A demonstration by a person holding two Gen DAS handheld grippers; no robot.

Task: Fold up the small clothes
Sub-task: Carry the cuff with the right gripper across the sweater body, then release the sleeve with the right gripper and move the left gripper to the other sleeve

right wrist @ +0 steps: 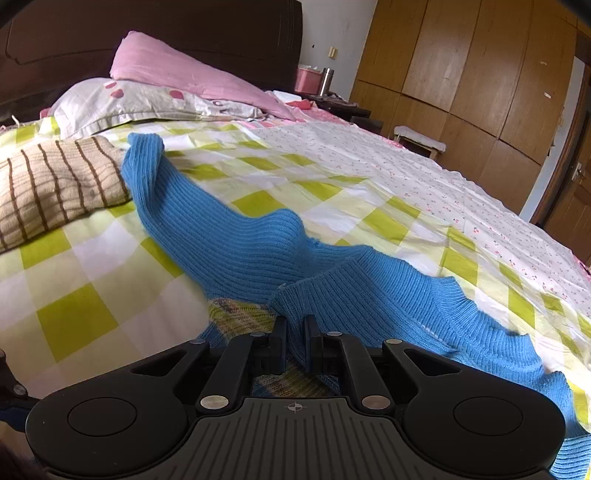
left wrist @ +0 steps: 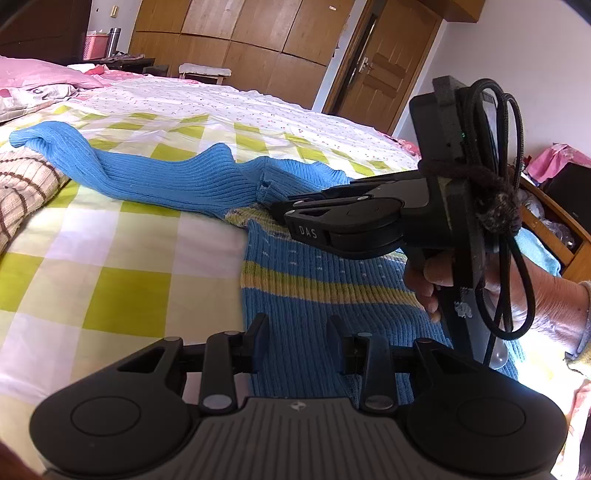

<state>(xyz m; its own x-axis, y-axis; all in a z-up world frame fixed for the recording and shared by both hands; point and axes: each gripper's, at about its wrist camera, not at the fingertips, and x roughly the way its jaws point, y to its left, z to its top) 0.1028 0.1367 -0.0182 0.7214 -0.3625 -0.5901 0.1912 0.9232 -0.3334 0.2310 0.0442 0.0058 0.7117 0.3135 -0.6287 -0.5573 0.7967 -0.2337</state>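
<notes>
A bedroom with a wall of wooden wardrobes (right wrist: 480,74) and a dark headboard (right wrist: 147,33): a bed (right wrist: 92,314) covered in a green-and-white checked sheet fills both views, with a pink pillow (right wrist: 177,70) near the headboard and a brown-striped knit (right wrist: 55,184) lying at the left. A blue ribbed sweater (right wrist: 229,240) is spread across the sheet, one sleeve reaching toward the striped knit, its yellow-banded body nearest the cameras. The right tongs (right wrist: 295,328) are pressed nearly together on a ridge of the blue knit at the collar area, with fabric pinched between the fingers. Seen from the left wrist, the right tongs (left wrist: 275,208) reach in from the right edge, gripped by a person's hand (left wrist: 432,288), their tips at the sweater's neck where the sleeve meets the body; a black cable (left wrist: 513,221) loops off the back. The left tongs (left wrist: 297,336) stand partly open over the sweater's (left wrist: 295,295) striped body, with the cloth lying in the gap; whether the pads press on it cannot be told.
</notes>
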